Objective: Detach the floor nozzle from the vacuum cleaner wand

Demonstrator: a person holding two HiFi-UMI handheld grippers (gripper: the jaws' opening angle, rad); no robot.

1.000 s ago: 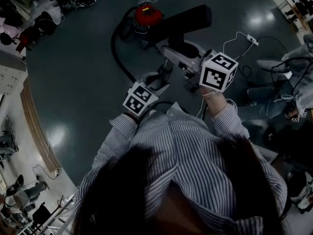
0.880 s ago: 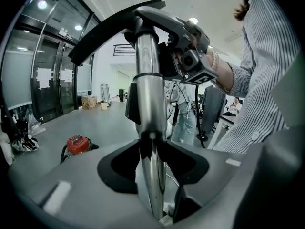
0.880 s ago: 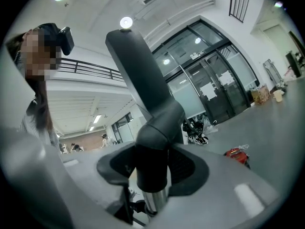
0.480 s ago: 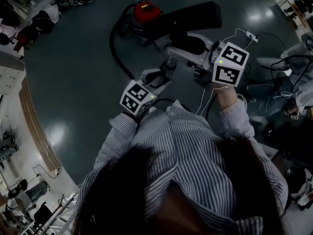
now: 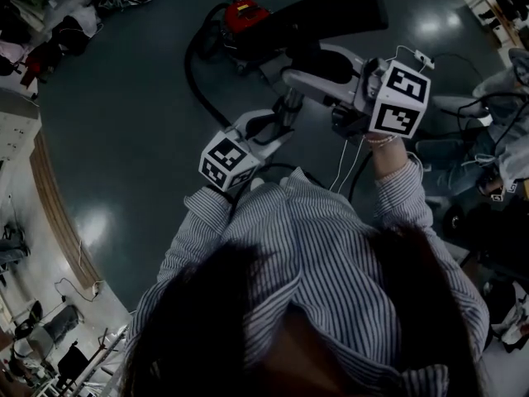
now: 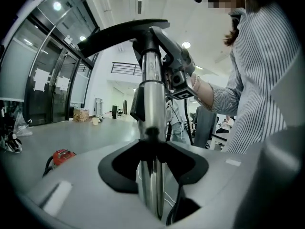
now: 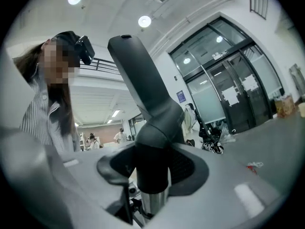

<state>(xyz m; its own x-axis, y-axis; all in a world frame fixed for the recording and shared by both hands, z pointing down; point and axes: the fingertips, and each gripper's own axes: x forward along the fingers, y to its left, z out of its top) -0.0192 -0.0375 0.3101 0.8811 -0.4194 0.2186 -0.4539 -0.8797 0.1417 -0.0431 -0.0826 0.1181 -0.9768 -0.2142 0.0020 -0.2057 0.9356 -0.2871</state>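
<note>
The nozzle (image 5: 331,15), long and black, is held up off the floor beyond both grippers. Its dark neck runs down onto the chrome wand (image 6: 151,109). The left gripper (image 6: 152,166) is clamped on the wand, jaws partway apart with the tube pressed between them. The right gripper (image 7: 151,175) sits further along and grips the nozzle's neck, jaws fairly wide around it. The red vacuum (image 5: 246,16) and its hose (image 5: 192,73) lie on the floor. The seam between neck and wand is hard to make out, and the wand's lower end is cut off.
</note>
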